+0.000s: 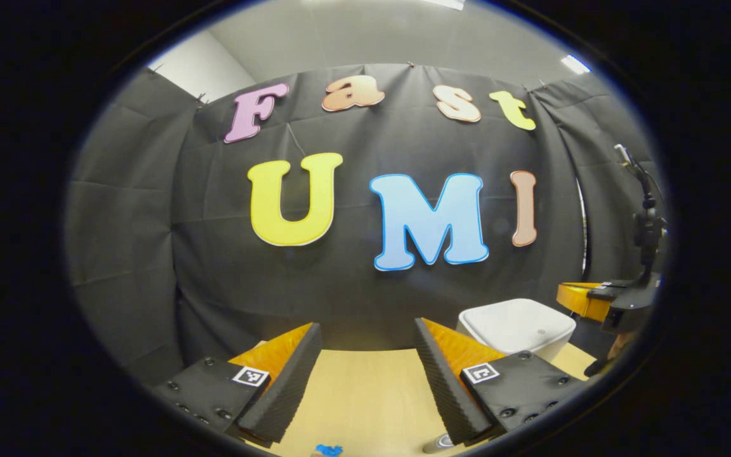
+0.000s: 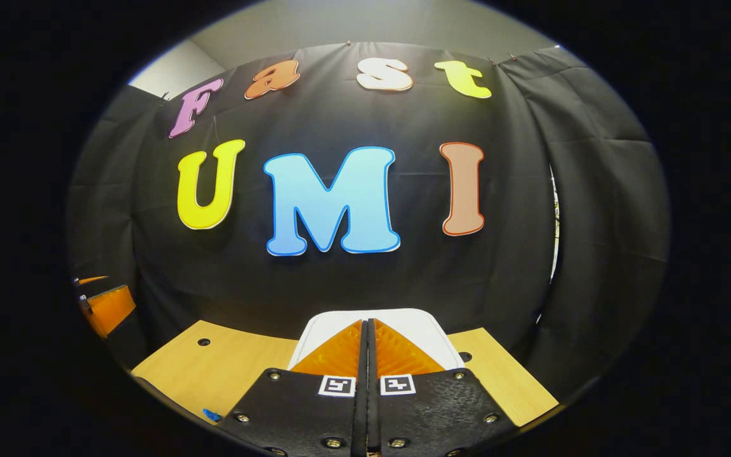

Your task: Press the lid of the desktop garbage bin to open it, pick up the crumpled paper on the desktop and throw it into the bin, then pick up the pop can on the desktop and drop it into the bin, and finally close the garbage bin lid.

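Black cloth hangs behind the wooden tabletop (image 2: 226, 362), and the white garbage bin (image 1: 518, 327) stands near its far edge with the lid down. Your right tool (image 2: 367, 333) has its fingers together and points straight at the lid (image 2: 426, 330), just above it. Press down with the closed tips on the middle of the lid, gently, so the bin does not slide. Your left tool (image 1: 368, 365) waits with fingers apart, beside the bin.

Left gripper (image 1: 365, 355) agape, right gripper (image 2: 366, 346) closed.
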### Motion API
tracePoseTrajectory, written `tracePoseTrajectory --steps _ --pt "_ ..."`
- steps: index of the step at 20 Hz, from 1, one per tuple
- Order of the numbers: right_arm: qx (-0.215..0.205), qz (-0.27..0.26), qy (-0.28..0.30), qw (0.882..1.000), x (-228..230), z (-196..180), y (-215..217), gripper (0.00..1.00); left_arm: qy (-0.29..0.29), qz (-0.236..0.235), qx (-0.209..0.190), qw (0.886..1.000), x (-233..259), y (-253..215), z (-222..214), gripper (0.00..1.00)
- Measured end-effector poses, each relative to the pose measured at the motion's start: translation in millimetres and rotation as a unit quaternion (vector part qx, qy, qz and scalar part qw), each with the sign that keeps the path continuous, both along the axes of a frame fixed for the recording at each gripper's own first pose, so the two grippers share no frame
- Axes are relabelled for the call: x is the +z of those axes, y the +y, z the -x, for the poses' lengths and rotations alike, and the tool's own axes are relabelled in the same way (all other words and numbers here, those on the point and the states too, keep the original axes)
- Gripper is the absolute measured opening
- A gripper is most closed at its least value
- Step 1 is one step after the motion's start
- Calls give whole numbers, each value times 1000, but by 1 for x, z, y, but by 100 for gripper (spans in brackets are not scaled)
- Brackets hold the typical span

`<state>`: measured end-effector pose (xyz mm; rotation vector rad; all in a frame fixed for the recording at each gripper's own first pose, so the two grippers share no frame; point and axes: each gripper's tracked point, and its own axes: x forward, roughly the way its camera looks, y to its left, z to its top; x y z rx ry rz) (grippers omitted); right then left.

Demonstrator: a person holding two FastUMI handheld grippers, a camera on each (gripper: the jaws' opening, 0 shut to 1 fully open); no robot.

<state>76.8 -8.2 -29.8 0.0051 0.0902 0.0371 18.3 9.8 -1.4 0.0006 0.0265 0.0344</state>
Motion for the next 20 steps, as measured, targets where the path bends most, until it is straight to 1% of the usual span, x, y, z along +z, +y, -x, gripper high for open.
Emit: tracePoseTrajectory --steps 9,13,17,20 --pt "-2 -2 25 1000 -24 -29 -8 0 7 1 21 1000 -5 19 5 95" --pt "-2 -8 36 999 -33 -34 -10 0 6 -4 35 999 -4 29 8 95" --pt "1 -7 43 999 -40 -39 -10 0 8 -3 41 999 -5 34 10 95" --pt "0 -11 60 998 -52 -42 -11 0 10 -1 42 999 -7 34 11 95"
